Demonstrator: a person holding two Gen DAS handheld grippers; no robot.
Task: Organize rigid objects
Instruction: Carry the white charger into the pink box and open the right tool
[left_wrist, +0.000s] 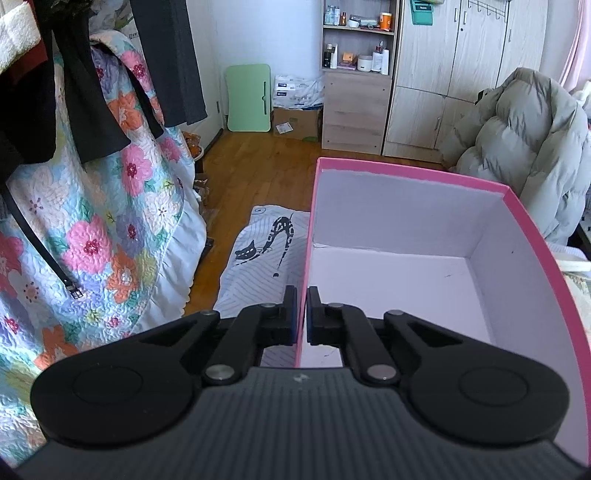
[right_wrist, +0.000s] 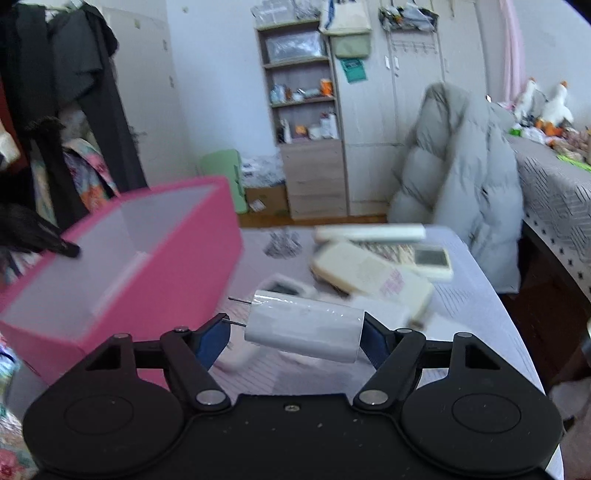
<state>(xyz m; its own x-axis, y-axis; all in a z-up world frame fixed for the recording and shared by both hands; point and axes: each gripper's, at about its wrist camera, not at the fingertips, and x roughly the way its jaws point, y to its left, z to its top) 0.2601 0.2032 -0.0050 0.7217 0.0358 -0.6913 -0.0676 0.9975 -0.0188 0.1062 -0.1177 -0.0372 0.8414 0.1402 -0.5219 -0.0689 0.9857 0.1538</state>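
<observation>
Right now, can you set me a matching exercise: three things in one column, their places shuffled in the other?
1. pink box
2. white charger
3. remotes

A. lying on the table
B. gripped lengthwise in the right tongs
C. side wall pinched by the left tongs

Pairs: 1-C, 2-B, 3-A.

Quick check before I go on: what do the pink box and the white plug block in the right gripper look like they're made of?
Pink box: likely rigid paperboard, matte pink outside, pale lining; thin straight walls with a visible lining seam inside. White plug block: probably hard glossy plastic, with a soft sheen and two metal prongs on its left end. It sits between the right gripper's pads.
</observation>
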